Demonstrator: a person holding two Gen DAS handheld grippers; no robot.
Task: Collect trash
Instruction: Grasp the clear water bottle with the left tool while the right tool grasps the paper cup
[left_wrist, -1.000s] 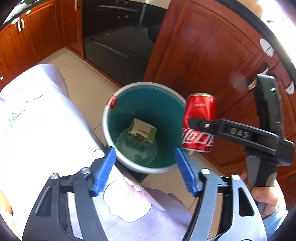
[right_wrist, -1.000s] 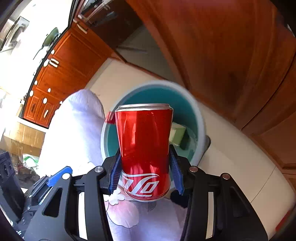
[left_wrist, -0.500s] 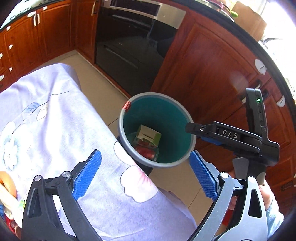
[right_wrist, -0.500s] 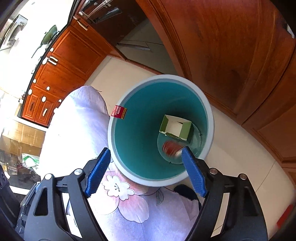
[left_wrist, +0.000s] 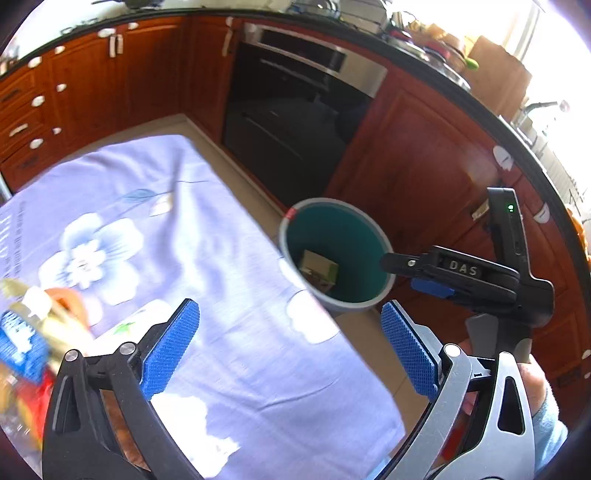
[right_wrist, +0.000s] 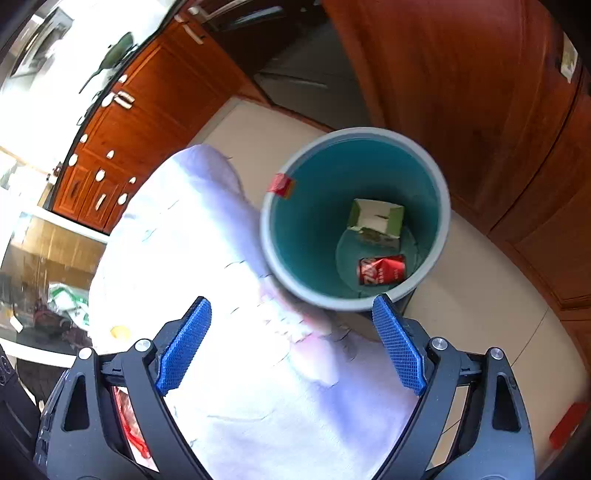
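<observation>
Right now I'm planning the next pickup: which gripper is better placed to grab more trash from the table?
Left. The open left gripper is over the tablecloth near the wrappers; the open right gripper faces the bin.

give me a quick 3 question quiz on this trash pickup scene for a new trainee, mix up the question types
1. True or false: the red can lies on its side at the bottom of the bin.
2. Multiple choice: what lies in the bin beside the can? A) a glass bottle B) a green and white carton C) a banana peel
3. Fill in: the right gripper and the left gripper both have their jaws ____ and hold nothing.

Key: 1 true. 2 B. 3 open.
</observation>
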